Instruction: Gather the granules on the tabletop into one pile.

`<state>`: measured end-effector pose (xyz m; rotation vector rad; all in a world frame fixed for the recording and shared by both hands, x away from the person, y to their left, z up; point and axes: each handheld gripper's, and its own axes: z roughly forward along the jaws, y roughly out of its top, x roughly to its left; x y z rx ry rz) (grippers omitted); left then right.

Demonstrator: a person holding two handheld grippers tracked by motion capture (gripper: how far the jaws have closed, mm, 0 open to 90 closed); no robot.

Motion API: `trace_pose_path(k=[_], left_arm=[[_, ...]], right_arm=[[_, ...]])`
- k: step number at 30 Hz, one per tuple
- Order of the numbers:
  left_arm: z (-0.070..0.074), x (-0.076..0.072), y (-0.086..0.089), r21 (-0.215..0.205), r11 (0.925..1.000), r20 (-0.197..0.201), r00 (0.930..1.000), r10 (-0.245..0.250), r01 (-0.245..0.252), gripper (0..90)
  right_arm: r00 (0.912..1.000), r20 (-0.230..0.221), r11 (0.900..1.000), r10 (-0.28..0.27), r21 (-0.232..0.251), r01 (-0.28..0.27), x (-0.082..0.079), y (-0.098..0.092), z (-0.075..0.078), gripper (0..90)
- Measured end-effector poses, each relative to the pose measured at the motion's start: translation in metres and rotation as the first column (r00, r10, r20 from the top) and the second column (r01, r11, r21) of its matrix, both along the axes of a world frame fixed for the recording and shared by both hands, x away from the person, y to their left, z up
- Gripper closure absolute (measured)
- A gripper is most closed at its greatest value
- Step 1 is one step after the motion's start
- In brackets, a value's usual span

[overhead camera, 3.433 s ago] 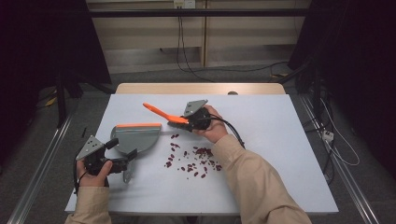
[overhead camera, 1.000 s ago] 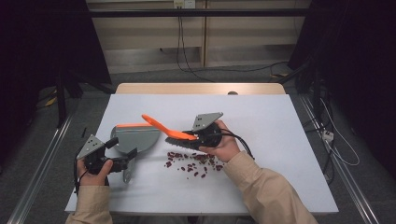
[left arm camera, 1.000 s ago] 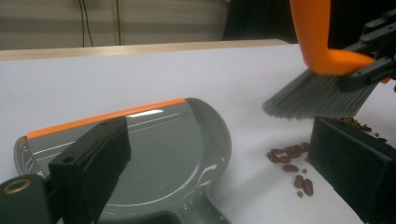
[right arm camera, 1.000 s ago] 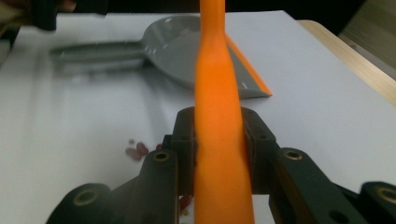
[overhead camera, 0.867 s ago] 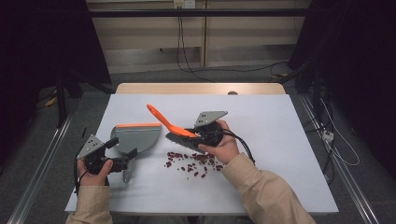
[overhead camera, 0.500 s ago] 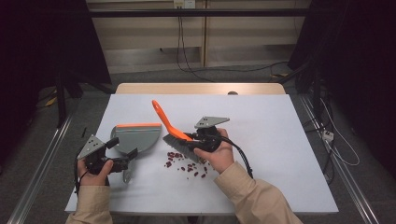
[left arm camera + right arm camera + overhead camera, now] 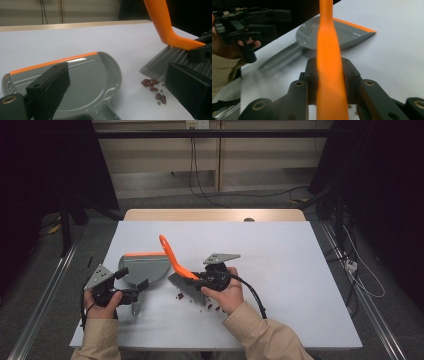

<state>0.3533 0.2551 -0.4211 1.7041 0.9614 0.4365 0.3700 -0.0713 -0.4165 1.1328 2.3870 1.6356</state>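
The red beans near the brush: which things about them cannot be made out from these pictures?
- High view: the brush bristles and right hand cover part of the red beans; specks too small to count.
- Left gripper view: the right jaw hides beans beyond it.
- Right gripper view: the orange handle blocks them.

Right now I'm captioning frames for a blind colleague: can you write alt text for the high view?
The right gripper clamps an orange-handled brush, bristles down on the white table by scattered red beans. Left of it lies a grey dustpan, with the left gripper at its handle.
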Motion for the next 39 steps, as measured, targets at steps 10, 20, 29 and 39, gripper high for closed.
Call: trace_pose_path(k=[10,20,29,39], left_arm=[[0.000,0.000,0.003,-0.006,0.9999,0.002,1.0000,0.009,-0.009,5.8],[0.000,0.000,0.003,-0.004,1.0000,0.003,1.0000,0.009,-0.009,5.9],[0.001,-0.002,0.004,-0.001,0.9999,0.006,0.9999,0.010,-0.010,5.9],[0.001,-0.002,0.004,0.003,0.9999,0.008,0.9999,0.009,-0.009,5.9]], right_arm=[[0.9963,-0.086,1.000,0.010,0.027,-0.007,-0.012,0.029,-0.008,71.6],[0.9886,-0.134,0.997,-0.069,-0.053,0.063,-0.005,0.032,-0.023,71.4],[0.9828,-0.148,0.992,-0.110,-0.071,0.100,-0.004,0.016,-0.025,71.1],[0.9778,-0.151,0.988,-0.145,-0.082,0.134,-0.002,-0.004,-0.024,71.0]])
